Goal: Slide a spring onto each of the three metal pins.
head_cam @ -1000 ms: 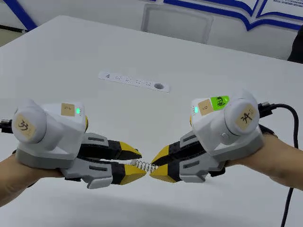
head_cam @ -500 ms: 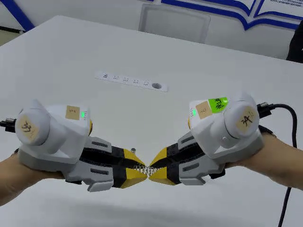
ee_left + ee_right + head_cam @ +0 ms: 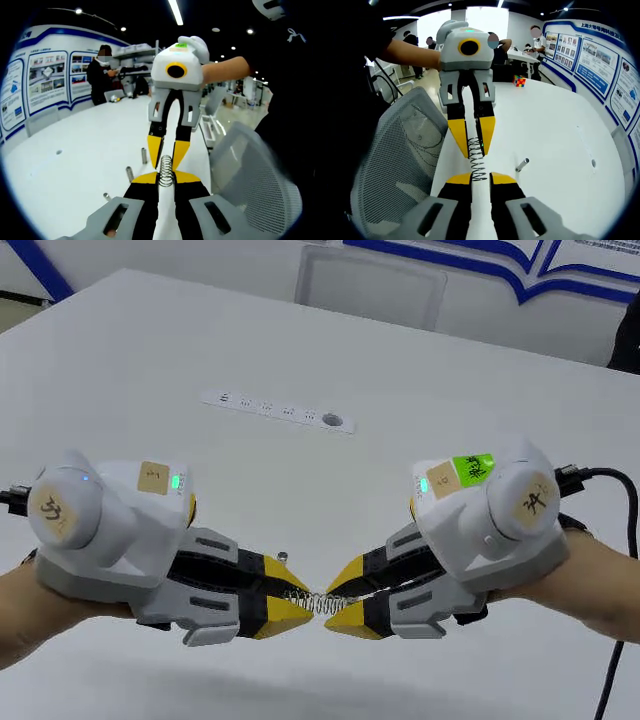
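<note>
The spring [image 3: 312,601] hung just above the counter [image 3: 150,350], near a pin [image 3: 283,557]. The left gripper [image 3: 297,590] had its fingers pinched nearly shut on one end, the right gripper [image 3: 333,605] on the other. Light, thin and bendy, it would probably flick free if squeezed mid-length. An end coil looked the safer hold, leaving the bore open.

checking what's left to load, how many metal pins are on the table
3. In the left gripper view they stand in a row on the table: one pin farthest, one in the middle, one nearest. All look bare; none seems hidden.
</note>
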A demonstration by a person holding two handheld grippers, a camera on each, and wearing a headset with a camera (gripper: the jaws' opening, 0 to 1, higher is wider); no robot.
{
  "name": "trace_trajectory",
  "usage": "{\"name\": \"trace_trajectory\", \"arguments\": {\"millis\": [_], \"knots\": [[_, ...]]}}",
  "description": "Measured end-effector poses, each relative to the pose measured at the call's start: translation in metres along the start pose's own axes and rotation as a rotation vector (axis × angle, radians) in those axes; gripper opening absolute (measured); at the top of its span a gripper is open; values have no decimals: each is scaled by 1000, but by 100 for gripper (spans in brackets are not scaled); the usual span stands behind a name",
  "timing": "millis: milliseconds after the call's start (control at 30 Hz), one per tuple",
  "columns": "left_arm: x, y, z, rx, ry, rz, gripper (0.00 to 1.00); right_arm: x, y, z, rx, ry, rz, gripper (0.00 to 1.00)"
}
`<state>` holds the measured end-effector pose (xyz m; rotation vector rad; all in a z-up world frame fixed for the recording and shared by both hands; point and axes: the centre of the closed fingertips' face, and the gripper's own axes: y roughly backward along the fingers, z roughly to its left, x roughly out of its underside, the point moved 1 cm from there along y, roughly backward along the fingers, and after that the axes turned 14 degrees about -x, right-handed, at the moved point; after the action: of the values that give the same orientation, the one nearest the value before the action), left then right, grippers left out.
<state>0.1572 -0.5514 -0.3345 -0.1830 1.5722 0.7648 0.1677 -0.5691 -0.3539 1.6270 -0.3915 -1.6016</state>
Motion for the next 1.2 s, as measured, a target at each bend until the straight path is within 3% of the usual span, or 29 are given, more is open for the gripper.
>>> {"name": "trace_trajectory", "arguments": {"millis": [67,700,900,1200], "knots": [[0,0,1,-1,2,0,10,-2,0,2,-17,-25,-36,12],[4,4,1,-10,-25,11,10,-29,13,6,-32,-29,-166,11],[8,3,2,-12,-50,29,10,-34,12,8,-34,-19,-183,11],[7,3,4,-20,-31,26,10,-50,14,6,-32,-32,-252,11]]}}
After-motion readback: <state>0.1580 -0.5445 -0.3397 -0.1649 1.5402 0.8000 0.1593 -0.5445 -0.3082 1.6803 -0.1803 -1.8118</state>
